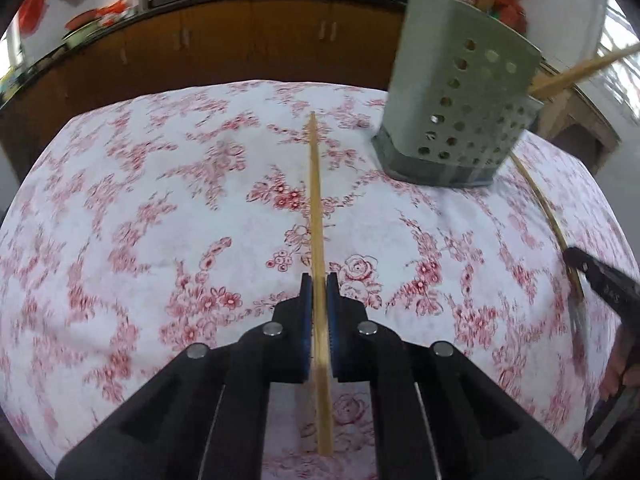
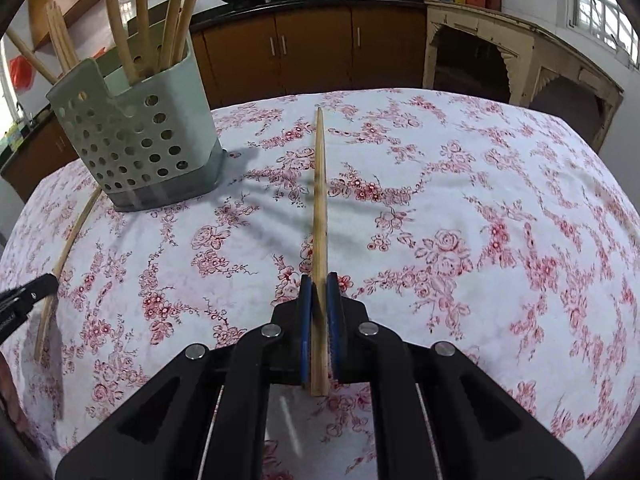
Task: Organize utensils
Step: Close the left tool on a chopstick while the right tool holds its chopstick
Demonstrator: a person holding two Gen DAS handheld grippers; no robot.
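My left gripper (image 1: 319, 280) is shut on a wooden chopstick (image 1: 316, 200) that points forward over the table. My right gripper (image 2: 319, 280) is shut on another wooden chopstick (image 2: 320, 184), also pointing forward. A grey perforated utensil holder (image 1: 460, 104) stands on the table at the right of the left wrist view; it also shows in the right wrist view (image 2: 136, 136) at the left, holding several wooden utensils (image 2: 176, 12). The right gripper's finger (image 1: 600, 280) shows at the right edge of the left view, the left gripper's finger (image 2: 28, 292) at the left edge of the right view.
The table has a white cloth with red flowers (image 2: 480, 220). Brown cabinets (image 2: 312, 48) with black pots on top stand behind it. A pale wooden sideboard (image 2: 500, 56) stands at the back right.
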